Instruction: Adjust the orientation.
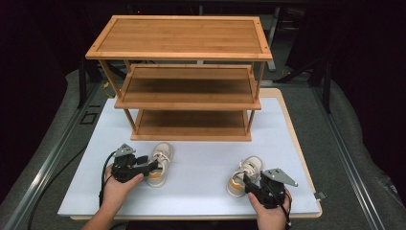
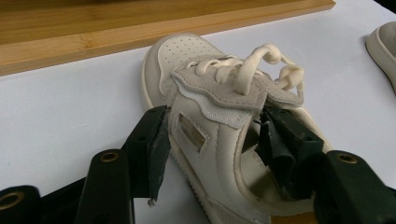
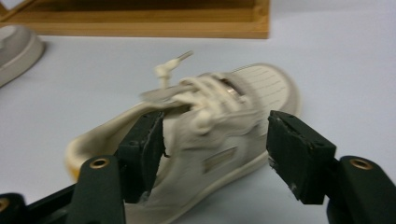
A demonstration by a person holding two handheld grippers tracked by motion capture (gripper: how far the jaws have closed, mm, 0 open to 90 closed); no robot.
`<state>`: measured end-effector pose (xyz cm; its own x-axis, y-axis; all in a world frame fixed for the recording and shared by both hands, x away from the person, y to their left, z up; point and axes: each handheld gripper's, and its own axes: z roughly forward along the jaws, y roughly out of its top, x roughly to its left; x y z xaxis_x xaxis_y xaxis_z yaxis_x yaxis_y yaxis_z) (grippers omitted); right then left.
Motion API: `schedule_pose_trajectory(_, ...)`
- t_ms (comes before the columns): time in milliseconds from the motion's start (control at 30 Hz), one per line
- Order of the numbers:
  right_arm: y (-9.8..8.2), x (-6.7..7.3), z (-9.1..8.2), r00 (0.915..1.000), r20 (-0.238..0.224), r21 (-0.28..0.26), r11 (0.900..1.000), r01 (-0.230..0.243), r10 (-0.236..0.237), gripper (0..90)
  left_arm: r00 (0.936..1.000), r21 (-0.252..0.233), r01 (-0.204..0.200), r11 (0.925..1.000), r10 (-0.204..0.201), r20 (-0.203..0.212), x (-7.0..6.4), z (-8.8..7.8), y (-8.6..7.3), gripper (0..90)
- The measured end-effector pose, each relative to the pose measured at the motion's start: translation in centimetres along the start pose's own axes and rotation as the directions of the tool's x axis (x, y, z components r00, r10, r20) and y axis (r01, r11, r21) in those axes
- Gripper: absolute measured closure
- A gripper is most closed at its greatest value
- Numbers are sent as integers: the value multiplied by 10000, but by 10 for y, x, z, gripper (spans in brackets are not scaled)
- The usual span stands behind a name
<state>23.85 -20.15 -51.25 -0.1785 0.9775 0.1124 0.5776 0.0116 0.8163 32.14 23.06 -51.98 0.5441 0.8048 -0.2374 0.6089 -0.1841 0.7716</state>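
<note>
Two small cream shoes lie on a white mat (image 1: pixel 201 165) in front of a wooden shelf rack (image 1: pixel 182 40). The left shoe (image 1: pixel 161 160) points toward the rack. My left gripper (image 1: pixel 154 166) is at its heel end. In the left gripper view my left gripper (image 2: pixel 212 122) is open: one jaw stands outside the left shoe (image 2: pixel 182 53), the other inside its opening. My right gripper (image 1: pixel 247 182) is at the heel of the right shoe (image 1: pixel 245 173). My right gripper (image 3: pixel 217 126) is open astride the blurred right shoe (image 3: pixel 266 84), and one jaw is clear of it.
The rack has three tiers and fills the back half of the mat; its bottom board (image 2: pixel 93 37) lies just beyond the shoes. The table's edges drop off at left and right. Bare mat (image 1: pixel 201 182) lies between the two shoes.
</note>
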Motion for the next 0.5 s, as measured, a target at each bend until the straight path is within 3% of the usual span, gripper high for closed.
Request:
schedule_pose_trajectory(33, -3, 4, 1, 9969, -785, 91, 10000, 13, -6, 382, 10000, -12, 15, 10000, -15, -1, -1, 0, 0, 439)
schedule_pose_trajectory(67, -4, 8, 2, 9997, -247, 160, 9999, 35, -31, 392, 10000, -12, 15, 10000, -15, -1, -1, 0, 0, 440)
schedule_pose_trajectory(200, -7, 7, 6, 9995, -49, 134, 9995, -301, 301, 400, 10000, -15, 32, 10000, -32, 20, 0, 0, -1, 442)
schedule_pose_trajectory(300, -9, 2, 8, 9962, -351, 180, 9967, -794, 800, 417, 9997, 26, 146, 9999, -147, 186, 0, 2, -1, 450)
schedule_pose_trajectory(433, -7, 2, 9, 9956, -450, 218, 9965, -813, 822, 472, 9999, 64, 116, 9999, -117, 116, -1, 2, 0, 472)
schedule_pose_trajectory(467, -7, 2, 9, 9942, -568, 199, 9957, -906, 916, 508, 9999, 55, 108, 9999, -108, 59, -1, 2, 0, 488)
schedule_pose_trajectory(500, -6, 1, 12, 9898, -980, 194, 9946, -1017, 1031, 539, 9999, 40, 74, 10000, -74, -118, -2, 2, 1, 545)
